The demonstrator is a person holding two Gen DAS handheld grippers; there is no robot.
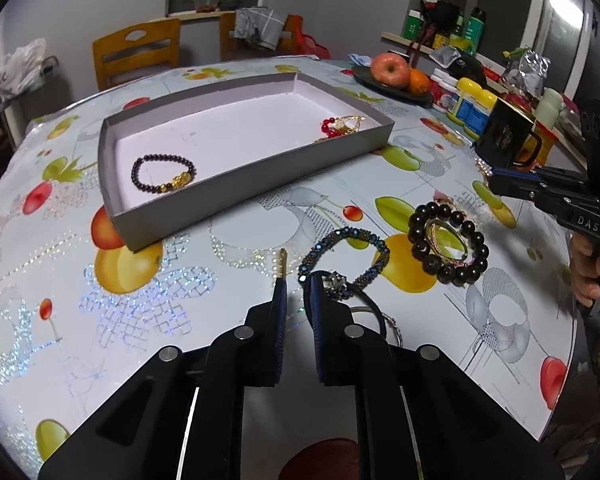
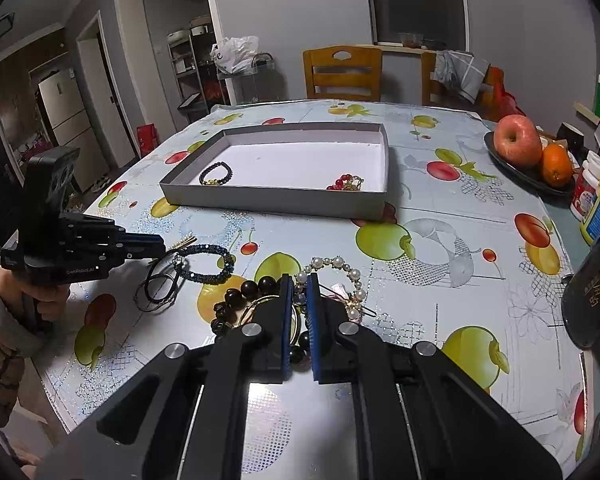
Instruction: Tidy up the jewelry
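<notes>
The left hand-held gripper stands open at the blue beaded bracelet on the counter. The right hand-held gripper is nearly closed over the pearl bracelet; whether it grips is unclear. Tangled neighbours, like the dark bead bracelet, might drag along. The far grey tray holds a dark bracelet left and red beads right.

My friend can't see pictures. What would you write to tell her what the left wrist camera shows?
The left tool hovers low over a blue beaded bracelet and black cords on a fruit-print table, its fingers slightly apart. Behind sits a grey tray holding a dark bracelet and red beads; the right tool reaches in from the right.
</notes>
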